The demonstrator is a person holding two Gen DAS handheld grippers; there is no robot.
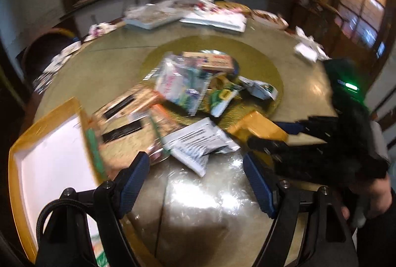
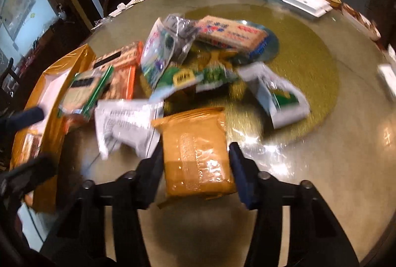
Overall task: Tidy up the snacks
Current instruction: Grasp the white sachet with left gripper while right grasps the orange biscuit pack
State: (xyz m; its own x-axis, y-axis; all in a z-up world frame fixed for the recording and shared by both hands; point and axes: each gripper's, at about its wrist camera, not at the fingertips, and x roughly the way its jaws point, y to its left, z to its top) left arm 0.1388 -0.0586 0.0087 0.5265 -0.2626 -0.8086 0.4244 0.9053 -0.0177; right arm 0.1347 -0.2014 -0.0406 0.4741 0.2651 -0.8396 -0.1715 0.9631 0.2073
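Observation:
A pile of snack packets [image 1: 193, 83] lies on the round glass table [image 1: 203, 195], also in the right wrist view [image 2: 188, 56]. My right gripper [image 2: 195, 163] is shut on an orange packet [image 2: 198, 153], which also shows in the left wrist view [image 1: 257, 128] with the right gripper [image 1: 284, 138] on it. My left gripper [image 1: 196, 177] is open and empty, just short of a white packet [image 1: 198, 143]. An orange box with a white inside [image 1: 49, 155] stands at the left, also seen in the right wrist view [image 2: 49, 93].
White trays [image 1: 212, 19] and plates with food clutter the table's far side. Crumpled tissues [image 1: 309, 46] lie at the right edge. A dark wooden chair [image 1: 47, 49] stands at the left. A golden turntable [image 2: 309, 93] sits under the pile.

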